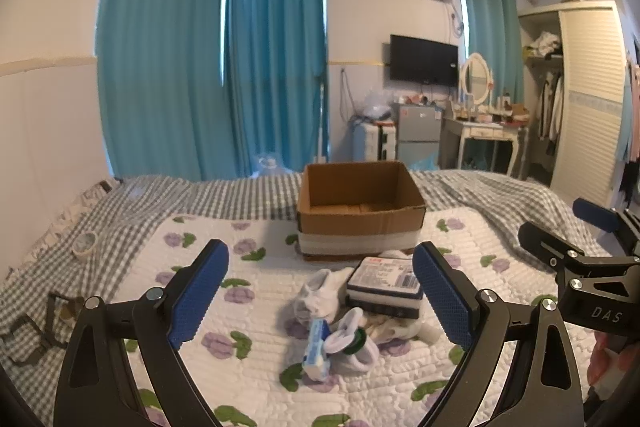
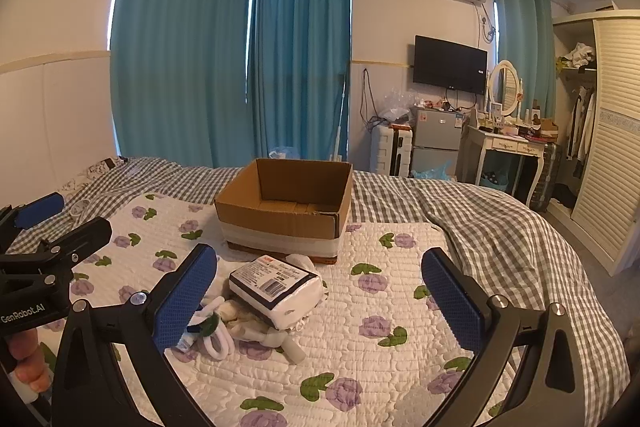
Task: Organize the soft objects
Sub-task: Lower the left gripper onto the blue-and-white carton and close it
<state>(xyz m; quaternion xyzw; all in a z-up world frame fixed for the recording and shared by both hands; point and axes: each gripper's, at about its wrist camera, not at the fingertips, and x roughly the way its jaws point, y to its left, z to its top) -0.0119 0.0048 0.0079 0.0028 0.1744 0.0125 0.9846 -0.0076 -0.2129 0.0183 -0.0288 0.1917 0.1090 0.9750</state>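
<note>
Your left gripper (image 1: pixel 320 291) hangs above the white quilted bedspread printed with purple flowers (image 1: pixel 224 311), its blue-padded fingers (image 1: pixel 200 291) spread wide and holding nothing. Directly between and just beyond those fingers lies the heap of soft objects: a crumpled white sock (image 1: pixel 320 293), a flat white fabric pack with a dark band and a printed barcode label (image 1: pixel 384 285), a light-blue and white tube-shaped packet (image 1: pixel 316 347), and a tangle of white looped bands (image 1: pixel 354 343). These items touch and overlap one another. Farther ahead of the fingers, just behind the pile, stands the open brown cardboard box with a white band around its base (image 1: pixel 360 219); what shows of its floor is bare. Well to the left of your left gripper, a roll of pale tape (image 1: pixel 85 245) rests on the grey-and-white checked sheet (image 1: pixel 240 195).

Your right gripper (image 2: pixel 320 301) is likewise spread wide and holds nothing. The fabric pack (image 2: pixel 276 287) sits between its fingers (image 2: pixel 452 303), nearer the left one; the looped bands (image 2: pixel 216 343) lie partly hidden behind that left finger. The cardboard box (image 2: pixel 280 219) stands ahead, slightly left of centre. Each gripper appears at the edge of the other's view, well apart from the pile.
</note>
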